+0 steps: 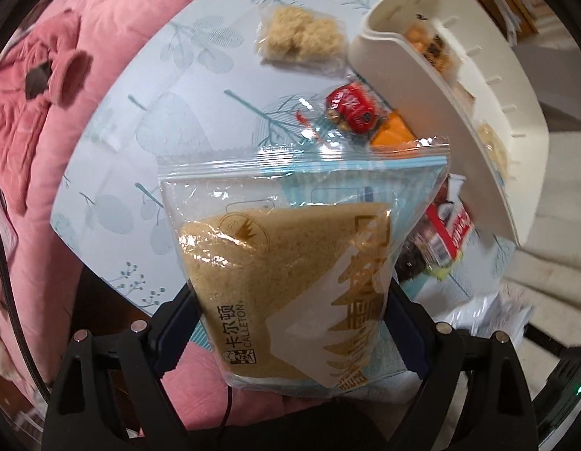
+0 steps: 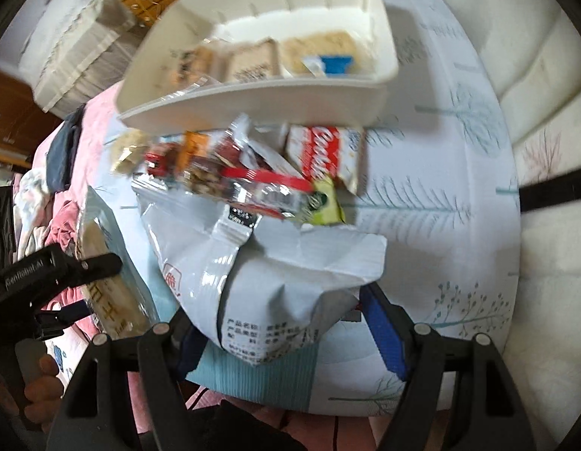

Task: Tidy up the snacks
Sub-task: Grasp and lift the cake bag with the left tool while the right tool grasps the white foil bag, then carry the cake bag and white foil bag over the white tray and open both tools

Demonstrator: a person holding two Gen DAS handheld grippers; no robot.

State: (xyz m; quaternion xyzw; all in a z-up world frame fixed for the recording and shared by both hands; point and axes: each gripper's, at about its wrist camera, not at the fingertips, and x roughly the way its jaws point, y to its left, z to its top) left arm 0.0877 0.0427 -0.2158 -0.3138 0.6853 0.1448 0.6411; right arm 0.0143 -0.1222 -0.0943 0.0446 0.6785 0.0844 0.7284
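My left gripper (image 1: 290,330) is shut on a clear Calleton cake packet (image 1: 290,263) and holds it above the table's near edge; the packet also shows in the right wrist view (image 2: 106,282). My right gripper (image 2: 290,319) has its jaws spread wide around a large white snack bag (image 2: 275,274); whether the pads touch it is unclear. A white storage bin (image 2: 252,101) holds several packets; it also shows in the left wrist view (image 1: 440,120). Loose snacks lie before the bin: a red packet (image 1: 352,107), a Cookies packet (image 2: 324,154), a crumbly cake packet (image 1: 301,35).
The table (image 1: 140,120) has a pale leaf-print cloth. Pink bedding (image 1: 38,112) lies to the left. A white cushioned seat (image 2: 546,94) is at the right. The other hand-held gripper (image 2: 53,267) shows at the left of the right wrist view.
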